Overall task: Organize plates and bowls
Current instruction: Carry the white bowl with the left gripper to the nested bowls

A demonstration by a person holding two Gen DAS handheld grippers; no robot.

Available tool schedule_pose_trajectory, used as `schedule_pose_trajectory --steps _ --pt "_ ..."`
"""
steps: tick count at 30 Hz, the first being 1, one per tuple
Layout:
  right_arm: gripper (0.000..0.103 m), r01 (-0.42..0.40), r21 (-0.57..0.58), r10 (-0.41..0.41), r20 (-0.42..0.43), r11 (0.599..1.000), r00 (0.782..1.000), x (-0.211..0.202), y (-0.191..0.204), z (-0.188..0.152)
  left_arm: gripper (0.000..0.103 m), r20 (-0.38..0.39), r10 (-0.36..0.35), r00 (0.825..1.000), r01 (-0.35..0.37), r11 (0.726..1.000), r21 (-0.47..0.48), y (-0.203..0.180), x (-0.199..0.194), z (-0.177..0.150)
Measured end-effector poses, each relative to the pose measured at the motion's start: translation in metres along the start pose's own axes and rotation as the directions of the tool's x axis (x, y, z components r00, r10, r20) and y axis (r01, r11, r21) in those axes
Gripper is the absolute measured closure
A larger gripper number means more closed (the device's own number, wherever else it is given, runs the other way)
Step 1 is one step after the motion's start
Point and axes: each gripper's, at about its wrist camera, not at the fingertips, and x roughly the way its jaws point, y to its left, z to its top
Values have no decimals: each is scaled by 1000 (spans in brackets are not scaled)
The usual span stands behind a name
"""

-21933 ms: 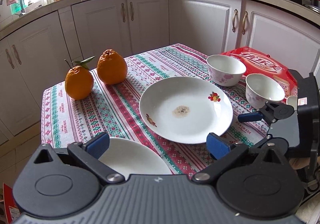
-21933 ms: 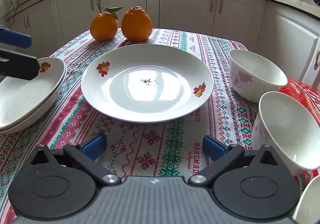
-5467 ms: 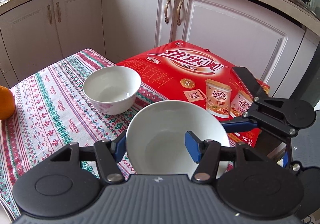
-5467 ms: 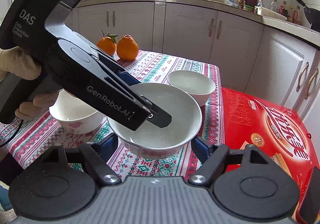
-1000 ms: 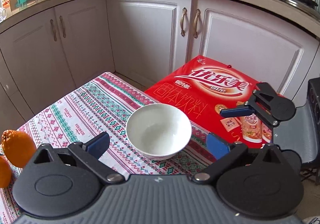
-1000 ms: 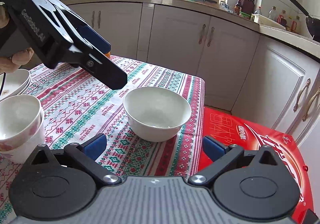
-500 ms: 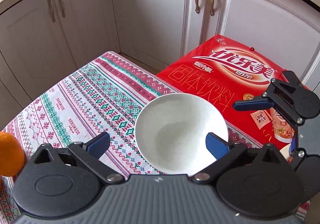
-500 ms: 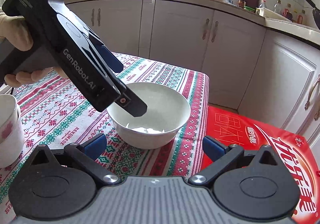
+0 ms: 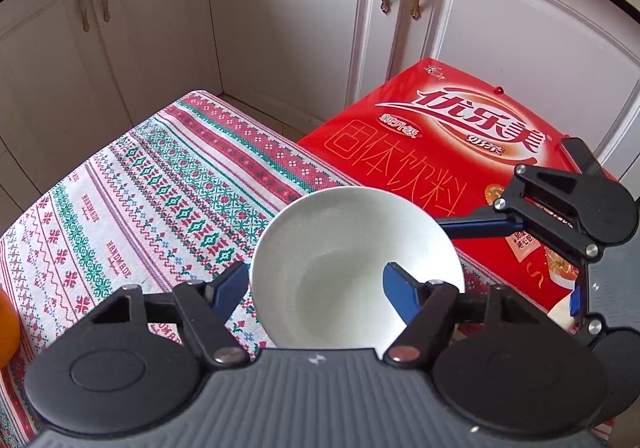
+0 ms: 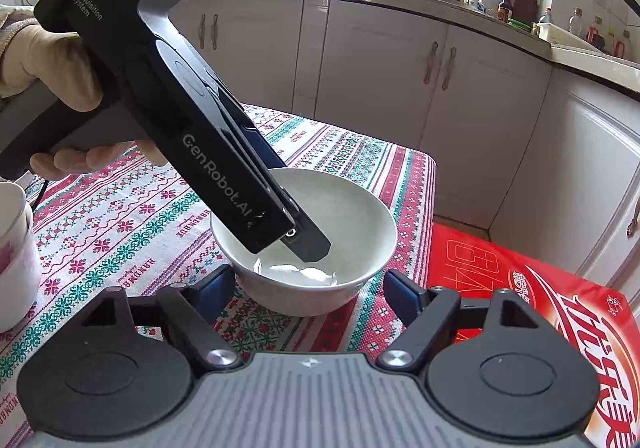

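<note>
With stacked bowls (image 10: 12, 256) at the frame's left edge, the last bowl (image 9: 356, 268) sits lower centre on the desk (image 9: 140, 199), left tongs (image 9: 316, 288) closing around its rim, not visibly clamped, right tongs (image 10: 310, 288) apart.

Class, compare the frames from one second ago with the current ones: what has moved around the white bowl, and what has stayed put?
The left gripper has come down onto the white bowl and narrowed, one finger inside the rim, one outside; whether it grips yet is unclear. The right gripper has moved closer, jaws narrower but still open, flanking the bowl. The bowl still rests on the tablecloth beside the red box.
</note>
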Motion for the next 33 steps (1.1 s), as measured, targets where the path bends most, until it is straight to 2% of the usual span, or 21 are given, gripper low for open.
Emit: schedule_pose_trajectory --steps 3,17,33 --pt "20 -14 4 14 0 1000 1000 1 -1 1 36 0 -15 1000 15 1000 -8 1 1 1" --pt "21 -32 34 33 -9 999 999 -4 -2 7 37 -8 -23 1000 23 1000 8 -3 -8 0" --pt "21 -50 -6 50 21 999 999 -64 33 22 37 52 4 999 -4 1000 -2 -30 -79 -21"
